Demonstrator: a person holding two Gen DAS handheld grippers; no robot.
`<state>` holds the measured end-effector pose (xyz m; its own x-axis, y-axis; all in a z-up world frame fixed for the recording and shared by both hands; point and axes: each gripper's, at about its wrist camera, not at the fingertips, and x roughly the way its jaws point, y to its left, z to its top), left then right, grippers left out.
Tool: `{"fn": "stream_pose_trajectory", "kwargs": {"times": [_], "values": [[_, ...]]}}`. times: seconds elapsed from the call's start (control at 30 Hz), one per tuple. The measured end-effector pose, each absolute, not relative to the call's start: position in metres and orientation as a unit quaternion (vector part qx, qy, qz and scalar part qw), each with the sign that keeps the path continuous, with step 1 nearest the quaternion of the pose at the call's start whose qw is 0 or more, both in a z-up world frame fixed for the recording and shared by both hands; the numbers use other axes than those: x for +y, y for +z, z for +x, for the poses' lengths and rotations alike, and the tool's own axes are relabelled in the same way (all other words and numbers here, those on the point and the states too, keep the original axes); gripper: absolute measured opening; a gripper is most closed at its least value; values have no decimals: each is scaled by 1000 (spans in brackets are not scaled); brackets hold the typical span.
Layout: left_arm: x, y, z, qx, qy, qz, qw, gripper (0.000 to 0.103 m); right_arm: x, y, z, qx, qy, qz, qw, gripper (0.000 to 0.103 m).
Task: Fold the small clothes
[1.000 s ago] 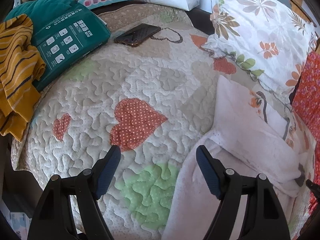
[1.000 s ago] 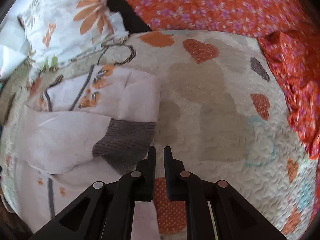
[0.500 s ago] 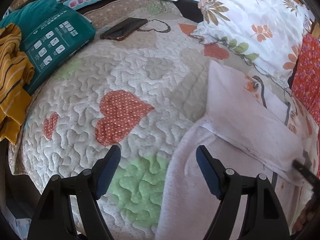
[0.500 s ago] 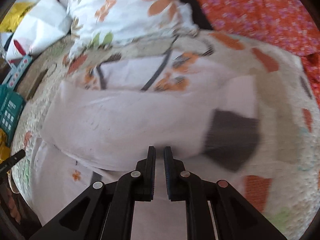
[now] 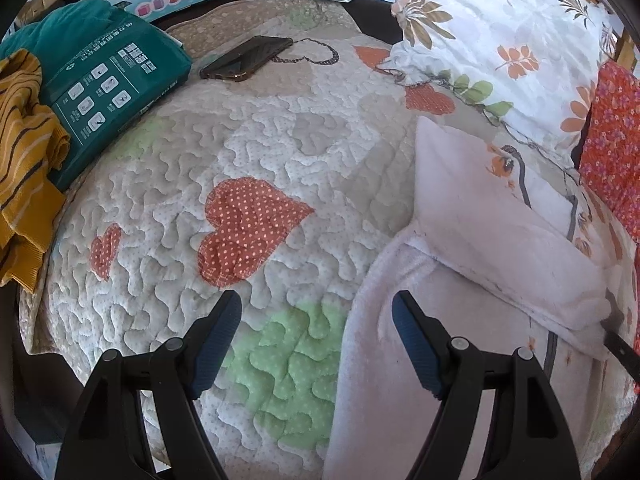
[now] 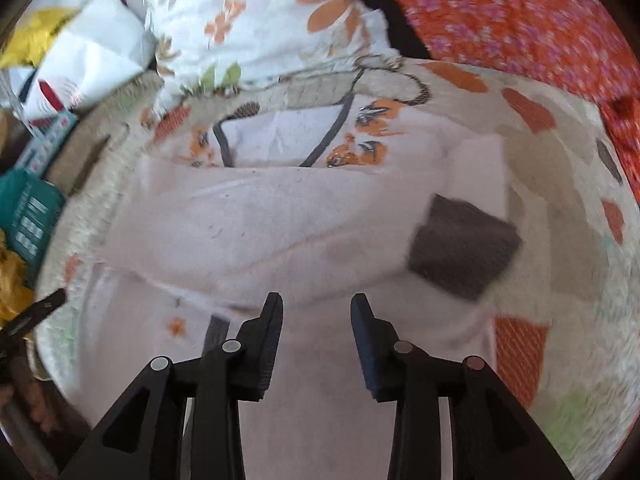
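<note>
A small pale pink garment [image 6: 280, 216] with orange prints and grey trim lies on the quilted bed cover. One sleeve with a dark grey ribbed cuff [image 6: 464, 248] is folded across its body. My right gripper [image 6: 316, 316] is open and empty just above the garment's lower part. In the left wrist view the garment [image 5: 480, 240] lies at the right. My left gripper [image 5: 316, 312] is open and empty over the garment's left edge and the quilt.
The heart-patterned quilt [image 5: 256, 224] covers the bed. A floral pillow [image 5: 492, 36] and orange floral fabric [image 6: 520, 12] lie at the back. A phone [image 5: 248, 58], a teal box [image 5: 104, 92] and a mustard striped garment [image 5: 24, 152] sit at the far left.
My right gripper has opened after being shut, and it swung left over the garment. The sleeve now lies folded across the body. My left gripper stayed open and shifted slightly.
</note>
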<state>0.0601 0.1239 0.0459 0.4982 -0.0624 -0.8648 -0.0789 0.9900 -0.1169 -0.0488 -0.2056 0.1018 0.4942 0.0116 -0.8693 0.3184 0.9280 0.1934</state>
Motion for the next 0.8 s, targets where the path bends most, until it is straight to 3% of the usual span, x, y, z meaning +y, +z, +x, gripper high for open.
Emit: {"fn": "stream_pose_trajectory", "kwargs": {"times": [0.23,0.3,0.8], "values": [[132,52,37,476,15,-69,876,77,-214,129,-124,445,-130,159,872,39],[133,56,23,463,28,-53,884,77,-221,132,-147,424,-138,163,880,44],[143,50,-49,479,45,-51,875,77,-277,102,-211,387,-192,230,872,48]]}}
